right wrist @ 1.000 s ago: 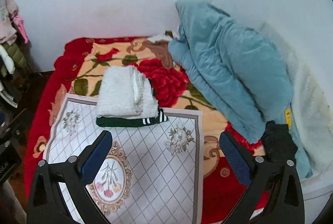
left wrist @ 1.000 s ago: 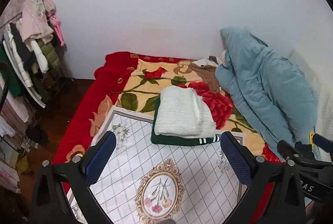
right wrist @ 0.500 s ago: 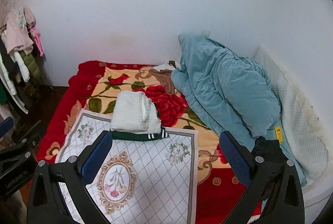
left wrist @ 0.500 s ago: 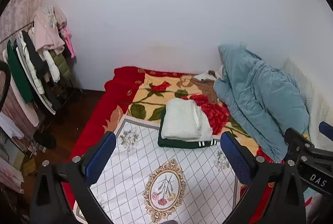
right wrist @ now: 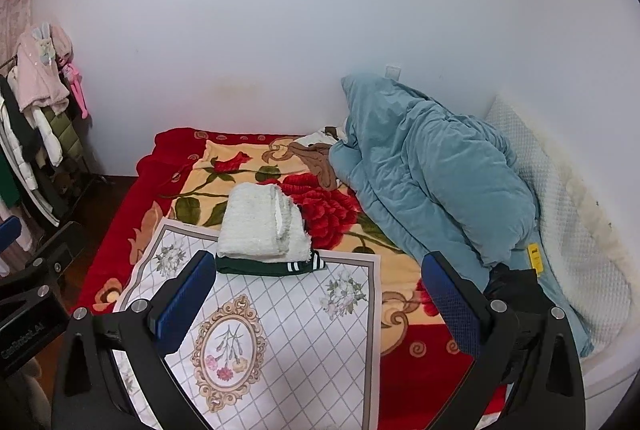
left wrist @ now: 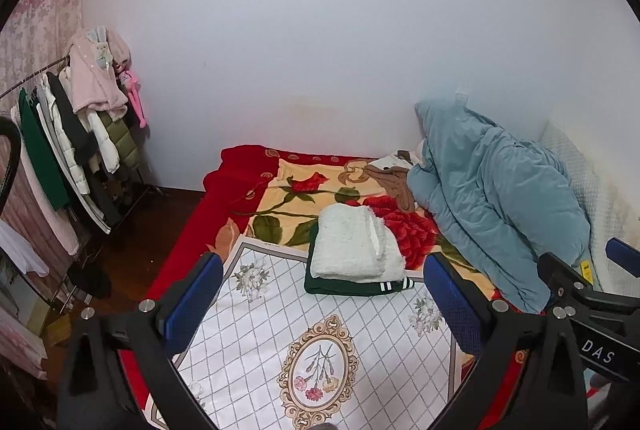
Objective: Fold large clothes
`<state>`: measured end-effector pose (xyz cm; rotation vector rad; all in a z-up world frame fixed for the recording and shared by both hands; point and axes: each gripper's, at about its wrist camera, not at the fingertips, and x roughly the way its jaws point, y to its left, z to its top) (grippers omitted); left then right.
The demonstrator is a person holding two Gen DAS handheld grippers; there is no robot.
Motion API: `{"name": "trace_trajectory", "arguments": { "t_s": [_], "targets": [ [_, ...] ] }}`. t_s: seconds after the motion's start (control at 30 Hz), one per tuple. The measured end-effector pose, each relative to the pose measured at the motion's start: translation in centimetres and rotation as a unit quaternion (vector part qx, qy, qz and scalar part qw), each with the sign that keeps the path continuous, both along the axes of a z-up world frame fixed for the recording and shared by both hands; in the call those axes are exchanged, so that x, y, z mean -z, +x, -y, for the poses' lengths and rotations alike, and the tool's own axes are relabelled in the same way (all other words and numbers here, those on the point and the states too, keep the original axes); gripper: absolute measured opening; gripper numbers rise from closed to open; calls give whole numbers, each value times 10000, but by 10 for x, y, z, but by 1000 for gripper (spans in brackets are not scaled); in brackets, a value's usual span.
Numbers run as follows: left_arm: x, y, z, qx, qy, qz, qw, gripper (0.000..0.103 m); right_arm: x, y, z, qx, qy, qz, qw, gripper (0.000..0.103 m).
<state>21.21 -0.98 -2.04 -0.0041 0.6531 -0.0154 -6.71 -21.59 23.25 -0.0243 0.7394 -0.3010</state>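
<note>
Two handheld grippers hover above a bed, both looking down along their fingers. The left gripper [left wrist: 322, 294] has its blue-padded jaws spread wide and holds nothing. The right gripper [right wrist: 316, 294] is likewise wide open and empty; in the left view part of it shows at about 3 o'clock.

On the bed lies a red rose blanket [left wrist: 304, 190], and over its near part a white mat [left wrist: 320, 342] with a diamond grid and a flower oval. At the mat's far edge, near the centre of both views, sits a stack of folded clothes: a white fluffy garment [left wrist: 352, 246] on top of a dark green garment [left wrist: 352, 288] with white stripes at its hem. Both appear already folded. To the right of the stack, at about 2 to 3 o'clock, a large blue quilted coat [right wrist: 432, 182] lies heaped and unfolded against the wall, a brown cloth [right wrist: 316, 158] beside it. A rack [left wrist: 72, 134] of hanging clothes stands at 9 o'clock.

The coat is probably the next item to fold. It looks padded, soft and bulky, light for its size, with a smooth shell that may slip between the pads. A sound hold would likely be at a seam, the collar or the hem, one gripper at each side, pinching a thick fold rather than loose shell
</note>
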Motion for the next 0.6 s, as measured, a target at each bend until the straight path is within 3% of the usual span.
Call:
{"name": "trace_trajectory", "arguments": {
  "t_s": [0.6],
  "targets": [
    [-11, -20, -4, -135, -10, 158, 9998, 102, -8, -17, -4, -93, -28, 126, 9999, 103]
  ]
}}
